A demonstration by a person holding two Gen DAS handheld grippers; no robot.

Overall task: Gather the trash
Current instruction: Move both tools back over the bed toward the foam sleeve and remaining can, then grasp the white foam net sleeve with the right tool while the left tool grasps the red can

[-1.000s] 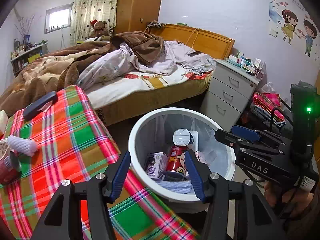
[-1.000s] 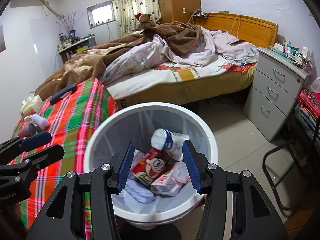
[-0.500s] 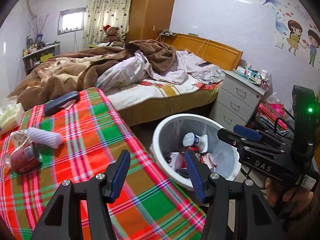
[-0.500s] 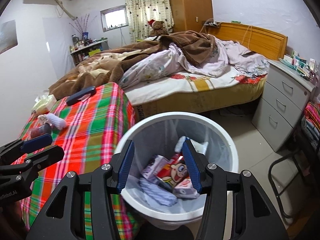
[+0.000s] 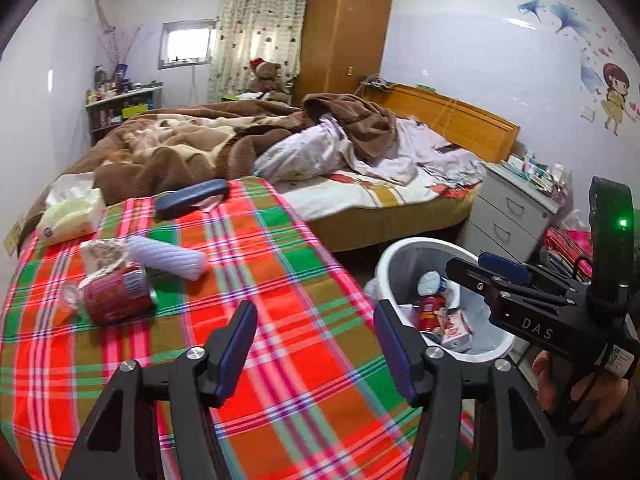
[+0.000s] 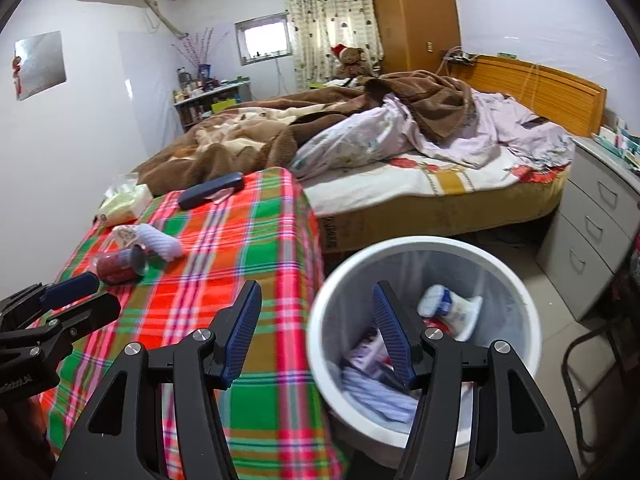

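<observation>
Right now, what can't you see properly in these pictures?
- White round plastic trash bin: in the right wrist view the open right claw covers part of its contents, and the rest is blurred.
- Red cylindrical can on the plaid tablecloth: left wrist view, label too blurred to read.

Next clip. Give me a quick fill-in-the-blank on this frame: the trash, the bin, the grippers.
1. The red can lies on its ____ on the plaid cloth.
2. The white bin stands on the ____ beside the table.
3. The left gripper and the right gripper both hold ____.
4. The dark case lies near the table's ____ edge, by the bed.

Missing words: side; floor; nothing; far
</observation>
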